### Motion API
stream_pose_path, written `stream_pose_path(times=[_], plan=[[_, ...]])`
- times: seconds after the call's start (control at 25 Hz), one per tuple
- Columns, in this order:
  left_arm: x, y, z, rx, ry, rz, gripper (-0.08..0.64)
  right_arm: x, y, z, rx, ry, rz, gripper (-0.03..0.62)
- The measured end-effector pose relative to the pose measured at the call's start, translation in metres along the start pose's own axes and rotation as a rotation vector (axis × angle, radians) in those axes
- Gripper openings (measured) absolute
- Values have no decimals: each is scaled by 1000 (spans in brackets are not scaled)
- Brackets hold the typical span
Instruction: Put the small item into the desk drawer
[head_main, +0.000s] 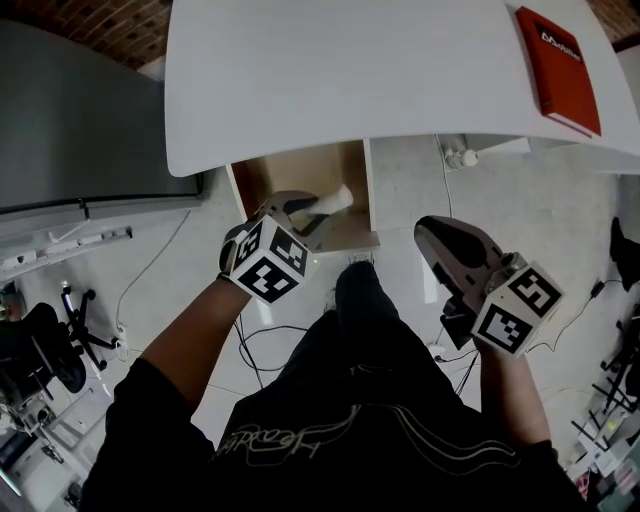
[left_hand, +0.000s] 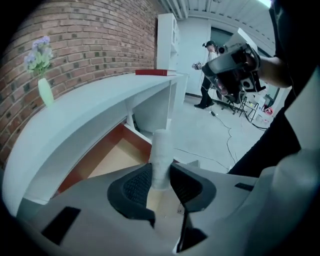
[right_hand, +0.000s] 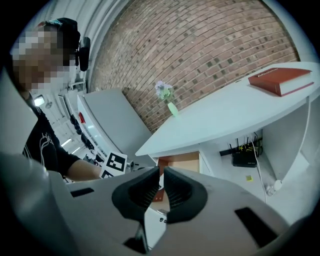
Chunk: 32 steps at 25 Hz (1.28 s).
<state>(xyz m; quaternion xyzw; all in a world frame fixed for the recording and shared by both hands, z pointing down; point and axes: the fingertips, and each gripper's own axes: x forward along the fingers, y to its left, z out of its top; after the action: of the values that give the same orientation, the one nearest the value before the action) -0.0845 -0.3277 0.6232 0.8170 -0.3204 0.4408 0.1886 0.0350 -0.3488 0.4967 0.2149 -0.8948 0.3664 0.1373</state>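
Note:
A small white cylinder (head_main: 336, 200) is pinched between the pads of my left gripper (head_main: 318, 209). It hangs over the front part of the open wooden drawer (head_main: 285, 175) under the white desk (head_main: 350, 70). In the left gripper view the cylinder (left_hand: 161, 155) stands upright between the jaws of the left gripper (left_hand: 161, 181), with the drawer's bare floor (left_hand: 112, 162) below and to the left. My right gripper (head_main: 428, 232) hovers to the right of the drawer, over the floor. In its own view the right gripper (right_hand: 161, 187) has its jaws almost together with nothing between them.
A red book (head_main: 558, 70) lies at the desk's far right. A green vase with flowers (left_hand: 44, 75) stands at the desk's other end. A router (right_hand: 245, 157) and cables sit on the floor under the desk. A grey panel (head_main: 80, 110) stands on the left.

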Motion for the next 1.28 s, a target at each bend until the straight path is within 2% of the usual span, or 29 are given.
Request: stream_pose_path(times=[0.28, 0.68, 1.28], plan=[[44, 11, -31, 92, 115, -13, 133, 8, -24, -15, 43, 29, -16, 54], [101, 21, -89, 150, 220, -74, 133, 29, -44, -58, 97, 83, -41, 54], [158, 21, -149, 229, 351, -181, 133, 39, -63, -98, 105, 139, -64, 54]])
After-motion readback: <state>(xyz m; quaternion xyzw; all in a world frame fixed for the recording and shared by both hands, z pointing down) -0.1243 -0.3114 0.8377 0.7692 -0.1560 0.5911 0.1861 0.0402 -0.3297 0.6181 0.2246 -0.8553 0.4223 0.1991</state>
